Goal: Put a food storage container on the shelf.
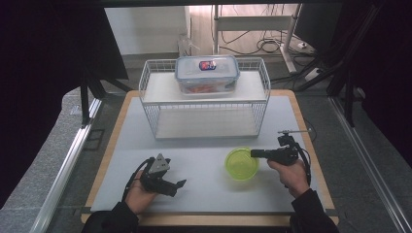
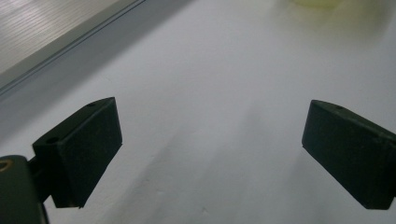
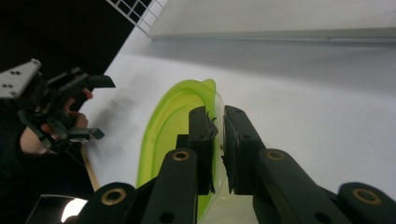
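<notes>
My right hand-held gripper (image 3: 217,140) pinches the green bowl (image 1: 241,164) by its thin rim; it looks light and flexible. Left hand-held gripper (image 2: 210,149) spread, empty.

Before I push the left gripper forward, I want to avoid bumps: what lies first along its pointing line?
The left gripper, open, points across bare grey table; the translucent lime-green plastic bowl comes first, probably, though depth is unclear.

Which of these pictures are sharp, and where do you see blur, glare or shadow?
High view: sharp, evenly lit, dark at both sides. Left gripper view: the left gripper casts soft shadows on the table; the far edge blurs. Right gripper view: the green bowl is crisp; a bright glint sits bottom left.
</notes>
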Available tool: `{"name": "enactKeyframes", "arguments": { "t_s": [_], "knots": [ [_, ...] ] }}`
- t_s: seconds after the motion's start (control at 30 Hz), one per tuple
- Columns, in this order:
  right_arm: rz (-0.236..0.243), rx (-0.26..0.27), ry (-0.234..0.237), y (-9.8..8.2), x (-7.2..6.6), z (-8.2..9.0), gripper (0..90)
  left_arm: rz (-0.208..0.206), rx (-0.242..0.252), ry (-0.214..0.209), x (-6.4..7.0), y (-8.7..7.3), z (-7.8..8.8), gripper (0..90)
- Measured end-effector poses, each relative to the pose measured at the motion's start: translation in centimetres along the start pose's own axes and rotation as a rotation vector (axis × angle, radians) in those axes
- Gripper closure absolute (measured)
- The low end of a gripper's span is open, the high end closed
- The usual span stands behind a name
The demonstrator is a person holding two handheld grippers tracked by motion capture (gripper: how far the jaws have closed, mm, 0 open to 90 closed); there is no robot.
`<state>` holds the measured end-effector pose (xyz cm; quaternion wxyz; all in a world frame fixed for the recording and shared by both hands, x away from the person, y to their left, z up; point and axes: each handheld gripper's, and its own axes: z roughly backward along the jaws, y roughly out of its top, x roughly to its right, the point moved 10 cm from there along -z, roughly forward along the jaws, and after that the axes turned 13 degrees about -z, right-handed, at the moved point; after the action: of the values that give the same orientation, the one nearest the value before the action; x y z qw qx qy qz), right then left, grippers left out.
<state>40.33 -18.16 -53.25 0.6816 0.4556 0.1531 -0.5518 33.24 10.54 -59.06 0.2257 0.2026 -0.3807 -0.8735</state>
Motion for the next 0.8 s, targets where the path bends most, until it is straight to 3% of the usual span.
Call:
{"name": "enactKeyframes", "arguments": {
  "t_s": [0.23, 0.37, 0.5, 0.7, 0.8],
  "knots": [
    [-0.022, 0.019, 0.046, 0.4, -0.5, 0.5, 83.7, -0.001, -0.002, -0.001, 0.0, 0.0, -0.1, 4.5],
    [0.004, 0.008, 0.039, 0.4, -0.7, 0.5, 83.3, -0.002, -0.003, -0.002, 0.0, 0.0, -0.1, 4.5],
    [0.112, -0.002, -0.090, 0.5, -0.1, 0.2, 79.5, -0.003, -0.006, -0.003, 0.1, -0.1, -0.2, 4.5],
    [0.082, -0.019, -0.132, 0.4, 1.5, 0.1, 77.4, -0.010, -0.013, -0.009, 0.3, -0.1, -0.3, 4.4],
    [0.064, -0.026, -0.151, 0.5, 2.7, -0.1, 70.8, -0.021, -0.019, -0.009, 0.3, -0.2, -0.3, 4.4]
  ]
}}
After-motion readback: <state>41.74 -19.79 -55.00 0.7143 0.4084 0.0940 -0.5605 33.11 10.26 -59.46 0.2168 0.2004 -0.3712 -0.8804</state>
